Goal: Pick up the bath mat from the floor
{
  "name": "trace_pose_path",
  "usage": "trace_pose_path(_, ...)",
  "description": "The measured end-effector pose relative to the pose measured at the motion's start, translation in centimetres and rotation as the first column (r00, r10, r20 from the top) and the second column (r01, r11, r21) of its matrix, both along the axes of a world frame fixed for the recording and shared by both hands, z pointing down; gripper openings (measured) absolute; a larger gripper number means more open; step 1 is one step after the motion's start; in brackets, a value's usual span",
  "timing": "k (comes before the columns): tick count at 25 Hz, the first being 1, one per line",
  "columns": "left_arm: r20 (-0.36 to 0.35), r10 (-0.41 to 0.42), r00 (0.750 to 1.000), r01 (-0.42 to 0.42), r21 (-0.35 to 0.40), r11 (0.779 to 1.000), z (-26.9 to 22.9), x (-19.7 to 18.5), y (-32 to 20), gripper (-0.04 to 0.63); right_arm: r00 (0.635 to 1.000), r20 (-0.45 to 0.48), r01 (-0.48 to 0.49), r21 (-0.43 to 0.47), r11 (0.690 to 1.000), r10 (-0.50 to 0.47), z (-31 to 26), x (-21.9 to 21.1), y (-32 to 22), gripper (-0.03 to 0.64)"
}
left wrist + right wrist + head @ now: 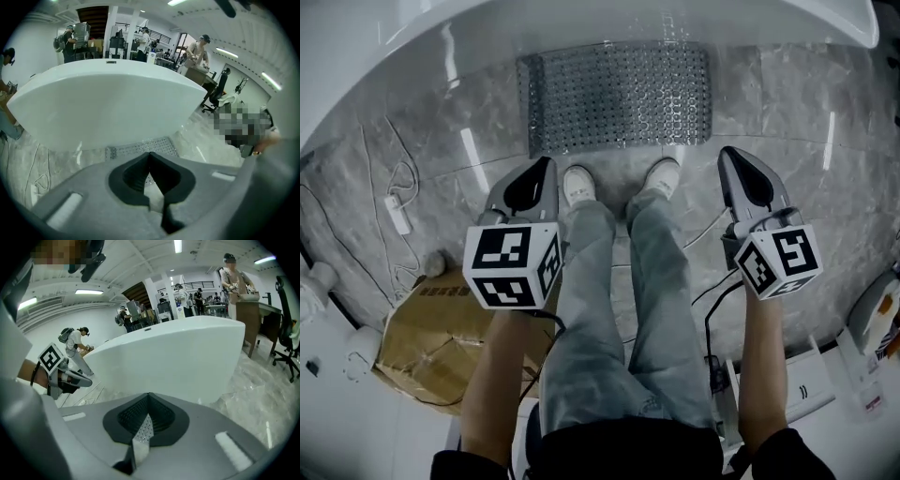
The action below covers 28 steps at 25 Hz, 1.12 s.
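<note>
The grey perforated bath mat (pixel 614 94) lies flat on the marble floor, against the foot of the white bathtub (pixel 581 23). My left gripper (pixel 547 165) is held above the floor, short of the mat's near left corner, with its jaws shut and nothing in them. My right gripper (pixel 726 154) hovers just off the mat's near right corner, also shut and empty. In the left gripper view the mat (pixel 140 147) shows beyond the closed tips (pixel 150 154). In the right gripper view a sliver of the mat (pixel 143 430) shows between the closed jaws (pixel 148 395).
The person's white shoes (pixel 579 183) stand between the grippers, just before the mat. A crumpled cardboard box (pixel 441 337) lies at the lower left. A power strip with a cable (pixel 396 216) runs along the left floor. White boxes (pixel 811 384) sit at the lower right. People work at desks behind the tub (pixel 103 103).
</note>
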<state>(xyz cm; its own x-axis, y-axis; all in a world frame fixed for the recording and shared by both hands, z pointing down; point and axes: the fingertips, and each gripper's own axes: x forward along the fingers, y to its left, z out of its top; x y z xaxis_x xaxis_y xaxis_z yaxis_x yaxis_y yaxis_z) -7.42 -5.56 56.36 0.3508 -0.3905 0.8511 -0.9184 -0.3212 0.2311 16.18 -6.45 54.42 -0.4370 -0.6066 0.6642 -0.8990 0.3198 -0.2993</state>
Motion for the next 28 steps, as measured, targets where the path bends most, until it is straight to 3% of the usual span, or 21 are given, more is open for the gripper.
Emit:
trace_pose_path(5,-0.034,-0.054,0.998,0.053,-0.033,0.998,6.7,-0.2,0.0,0.002,1.0,-0.007,0.008,-0.011,1.0,-0.008,6.4,1.4,0.3,0.006)
trace_pose_path(12,-0.02,-0.098,0.995,0.096,-0.094,0.991,14.8,-0.8,1.0,0.032,0.999,0.013,-0.043,-0.109,0.993,0.044,15.6,2.7,1.5,0.006)
trace_pose_path(18,0.023,-0.096,0.995,0.099,-0.15,0.984,21.7,-2.2,1.4,0.061,0.999,0.018,-0.023,-0.183,0.983,0.027,21.7,2.7,1.0,0.027)
trace_pose_path(23,0.057,-0.136,0.989,0.145,-0.211,0.967,27.1,-4.6,2.4,0.104,1.0,0.018,0.004,-0.248,0.969,0.001,25.8,2.8,1.8,0.088)
trace_pose_path(28,0.088,-0.164,0.983,0.18,-0.23,0.956,31.0,-6.9,1.6,0.21,0.998,0.043,-0.02,-0.31,0.951,0.035,30.5,3.8,1.2,0.177)
